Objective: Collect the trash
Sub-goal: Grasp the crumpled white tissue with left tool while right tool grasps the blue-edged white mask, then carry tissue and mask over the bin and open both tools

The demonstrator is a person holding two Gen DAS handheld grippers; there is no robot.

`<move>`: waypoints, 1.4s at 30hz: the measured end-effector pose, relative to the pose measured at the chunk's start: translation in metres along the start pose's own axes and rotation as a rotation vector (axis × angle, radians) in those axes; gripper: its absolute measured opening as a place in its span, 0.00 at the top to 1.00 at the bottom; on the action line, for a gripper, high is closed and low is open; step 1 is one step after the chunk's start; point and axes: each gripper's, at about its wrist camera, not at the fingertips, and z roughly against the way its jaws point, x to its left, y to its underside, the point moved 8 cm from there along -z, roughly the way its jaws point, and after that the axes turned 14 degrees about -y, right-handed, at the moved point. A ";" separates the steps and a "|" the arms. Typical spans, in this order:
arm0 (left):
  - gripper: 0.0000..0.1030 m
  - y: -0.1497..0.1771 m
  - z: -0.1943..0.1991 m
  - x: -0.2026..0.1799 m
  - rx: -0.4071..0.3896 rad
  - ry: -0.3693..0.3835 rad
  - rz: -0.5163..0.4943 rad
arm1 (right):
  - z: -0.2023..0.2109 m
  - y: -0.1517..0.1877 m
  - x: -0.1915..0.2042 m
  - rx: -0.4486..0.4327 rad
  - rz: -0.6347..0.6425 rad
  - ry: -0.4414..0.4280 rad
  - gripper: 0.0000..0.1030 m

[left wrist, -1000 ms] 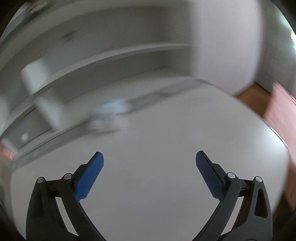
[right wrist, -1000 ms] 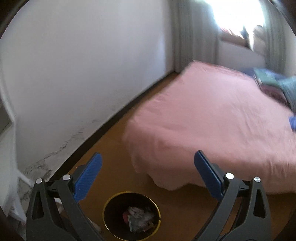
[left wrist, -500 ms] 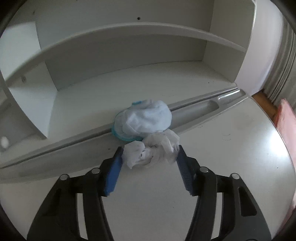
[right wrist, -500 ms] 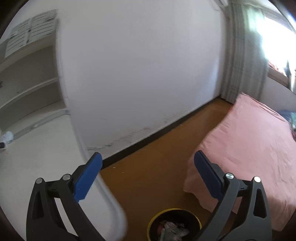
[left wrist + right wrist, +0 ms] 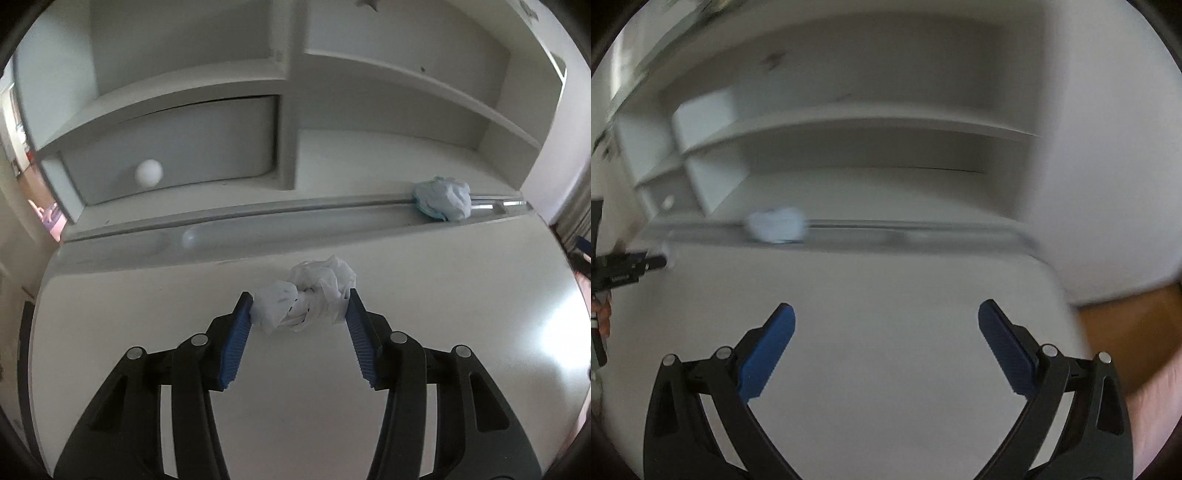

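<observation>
White table (image 5: 424, 332) with rounded corners, backed by a white shelf unit (image 5: 288, 122); a long shallow groove (image 5: 295, 227) runs along the table's rear edge at the foot of the shelves. Lower left compartment: one drawer front with a round white knob (image 5: 148, 172). Other compartments in view hold nothing that can be made out. Brown floor (image 5: 1126, 325) at the right of the right wrist view, which is motion-blurred. Item 1: crumpled white tissue (image 5: 306, 299), with faint dark marks too small to read, sitting on the table just in front of the groove. Held by the left gripper (image 5: 299, 306), jaws narrowed onto it, blue pads touching the wad on both sides. Item 2: crumpled pale blue and white wad (image 5: 443, 198), resting in the groove near its right end, well apart from item 1; also seen blurred in the right wrist view (image 5: 775, 224). Right gripper (image 5: 886, 317): jaws spread wide, nothing between them, above bare table, pointed toward the shelves. Part of the other black gripper tool is in view at the left edge of the right wrist view. No brands, labels or legible writing on any item.
</observation>
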 end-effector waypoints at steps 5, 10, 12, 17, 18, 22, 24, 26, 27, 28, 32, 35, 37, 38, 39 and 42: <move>0.52 -0.008 0.000 0.001 -0.019 0.043 0.006 | -0.070 -0.045 0.060 0.033 0.101 -0.095 0.07; 0.52 -0.006 -0.004 -0.004 -0.011 0.069 0.006 | -0.129 -0.061 0.079 0.113 0.145 -0.074 0.09; 0.52 -0.005 -0.005 -0.001 -0.002 0.073 0.011 | -0.141 -0.060 0.083 0.134 0.146 -0.073 0.12; 0.51 -0.001 -0.005 0.001 0.005 0.054 -0.011 | -0.160 -0.056 0.082 0.182 0.127 -0.091 0.49; 0.51 -0.001 -0.007 0.000 0.009 0.052 -0.017 | -0.160 -0.057 0.083 0.176 0.123 -0.098 0.55; 0.51 0.001 -0.008 -0.002 0.010 0.044 -0.027 | -0.150 -0.058 0.086 0.151 0.116 -0.111 0.73; 0.52 -0.001 -0.009 -0.004 0.006 0.040 -0.025 | -0.140 -0.058 0.087 0.137 0.115 -0.113 0.74; 0.53 -0.003 -0.010 -0.008 0.002 0.029 -0.030 | -0.125 -0.055 0.086 0.126 0.109 -0.112 0.74; 0.54 -0.004 -0.008 -0.010 -0.003 0.024 -0.037 | -0.118 -0.053 0.085 0.122 0.106 -0.111 0.74; 0.54 -0.005 -0.005 -0.012 -0.007 0.027 -0.041 | -0.106 -0.050 0.083 0.116 0.099 -0.111 0.74; 0.54 -0.008 0.011 -0.032 -0.036 0.039 -0.079 | -0.065 -0.038 0.073 0.100 0.067 -0.115 0.74; 0.54 -0.008 0.039 -0.046 -0.067 0.070 -0.108 | -0.033 -0.021 0.069 0.090 0.037 -0.130 0.74; 0.54 -0.009 0.056 -0.068 -0.093 0.095 -0.145 | -0.011 -0.009 0.066 0.082 0.011 -0.144 0.74; 0.54 -0.009 0.063 -0.078 -0.105 0.107 -0.160 | 0.000 -0.001 0.063 0.073 -0.005 -0.151 0.74; 0.54 -0.010 0.073 -0.091 -0.120 0.124 -0.178 | 0.011 0.005 0.060 0.065 -0.019 -0.154 0.74; 0.54 -0.011 0.102 -0.140 -0.164 0.176 -0.237 | 0.058 0.024 0.039 0.014 -0.064 -0.120 0.74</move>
